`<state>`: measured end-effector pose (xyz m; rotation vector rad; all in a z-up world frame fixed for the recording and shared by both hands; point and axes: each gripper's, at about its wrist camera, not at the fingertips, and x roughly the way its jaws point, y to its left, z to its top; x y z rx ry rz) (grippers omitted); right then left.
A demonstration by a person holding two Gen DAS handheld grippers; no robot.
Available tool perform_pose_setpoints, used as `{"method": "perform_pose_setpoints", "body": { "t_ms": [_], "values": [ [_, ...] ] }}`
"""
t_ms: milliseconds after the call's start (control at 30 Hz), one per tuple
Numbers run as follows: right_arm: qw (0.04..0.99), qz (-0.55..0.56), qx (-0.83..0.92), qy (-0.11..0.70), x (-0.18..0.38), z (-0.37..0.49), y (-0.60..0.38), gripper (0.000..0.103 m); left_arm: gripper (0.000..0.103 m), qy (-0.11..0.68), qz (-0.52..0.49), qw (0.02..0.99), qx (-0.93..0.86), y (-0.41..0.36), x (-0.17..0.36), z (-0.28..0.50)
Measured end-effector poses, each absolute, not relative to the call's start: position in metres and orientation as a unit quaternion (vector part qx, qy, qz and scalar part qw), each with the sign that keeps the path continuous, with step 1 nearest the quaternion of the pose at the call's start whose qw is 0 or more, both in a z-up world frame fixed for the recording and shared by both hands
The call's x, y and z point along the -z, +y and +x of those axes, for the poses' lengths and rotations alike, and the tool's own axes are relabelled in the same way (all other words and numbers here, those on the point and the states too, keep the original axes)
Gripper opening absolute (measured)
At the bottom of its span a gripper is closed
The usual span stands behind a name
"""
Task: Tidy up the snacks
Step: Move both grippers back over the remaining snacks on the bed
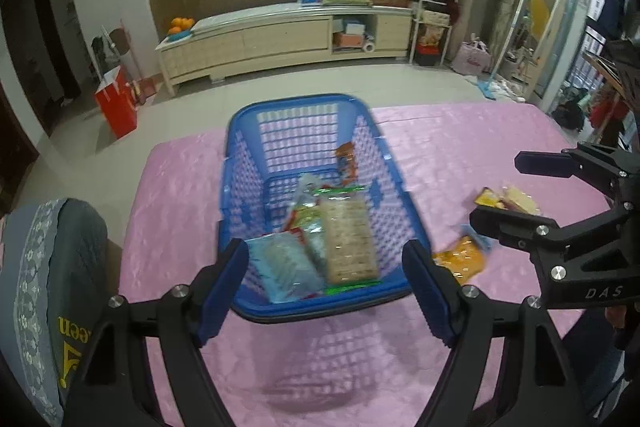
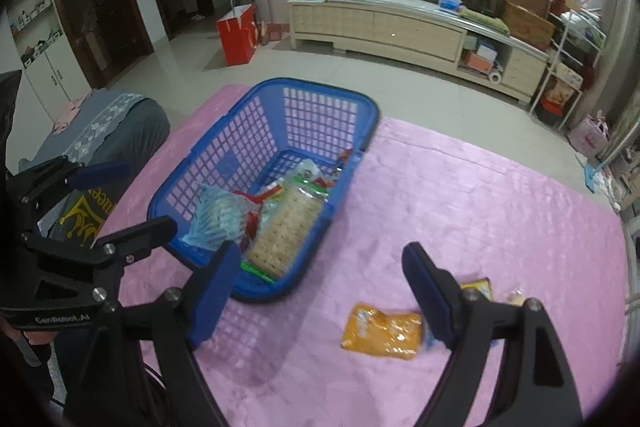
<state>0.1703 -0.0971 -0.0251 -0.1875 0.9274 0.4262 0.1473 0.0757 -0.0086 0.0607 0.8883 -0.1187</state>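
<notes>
A blue plastic basket [image 1: 240,187] [image 2: 224,147] stands on the pink tablecloth [image 1: 460,139]. Inside it lie a long cracker pack [image 1: 350,239] [image 2: 284,227], a pale blue packet [image 1: 284,267] and an orange-red packet [image 1: 346,163]. To its right, an orange-yellow packet [image 1: 460,259] [image 2: 384,333] and a small yellow-red pack [image 1: 506,201] [image 2: 478,287] lie on the cloth. My left gripper [image 1: 326,245] [image 2: 148,195] hovers open above the basket's near end, holding nothing. Beside the basket, over the loose packets, my right gripper [image 2: 320,249] [image 1: 496,189] is open and empty too.
A grey cushioned seat with a lace cover [image 1: 52,287] [image 2: 116,131] borders the table's left side. Beyond the far table edge lie tiled floor, a red box [image 1: 116,103] and a long low cabinet [image 1: 280,39]. Bare pink cloth [image 2: 480,195] stretches right of the basket.
</notes>
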Motion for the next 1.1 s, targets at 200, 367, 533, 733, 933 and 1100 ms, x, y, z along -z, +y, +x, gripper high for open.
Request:
{"method": "perform_pose_setpoints", "body": {
  "t_ms": [200,367,533,733,933,1100],
  "values": [
    [0.871,-0.084,-0.19,0.445,0.018,0.157,-0.128,0.086,0.078,0.42,0.046,0.902,0.086,0.031,0.004,0.141],
    [0.873,-0.08,-0.172,0.448,0.018,0.153,-0.156,0.086,0.078,0.424,0.051,0.898,0.107,0.002,0.009,0.142],
    [0.873,-0.073,-0.153,0.458,0.026,0.151,-0.185,0.086,0.078,0.429,0.058,0.893,0.124,-0.028,0.013,0.146],
    [0.869,-0.065,-0.135,0.472,0.038,0.152,-0.217,0.086,0.078,0.438,0.071,0.885,0.145,-0.061,0.026,0.153],
    [0.861,-0.063,-0.122,0.49,0.055,0.157,-0.242,0.086,0.078,0.453,0.075,0.874,0.162,-0.077,0.047,0.159],
    [0.852,-0.056,-0.118,0.506,0.075,0.158,-0.254,0.086,0.078,0.47,0.088,0.86,0.179,-0.087,0.071,0.163]
  ]
}}
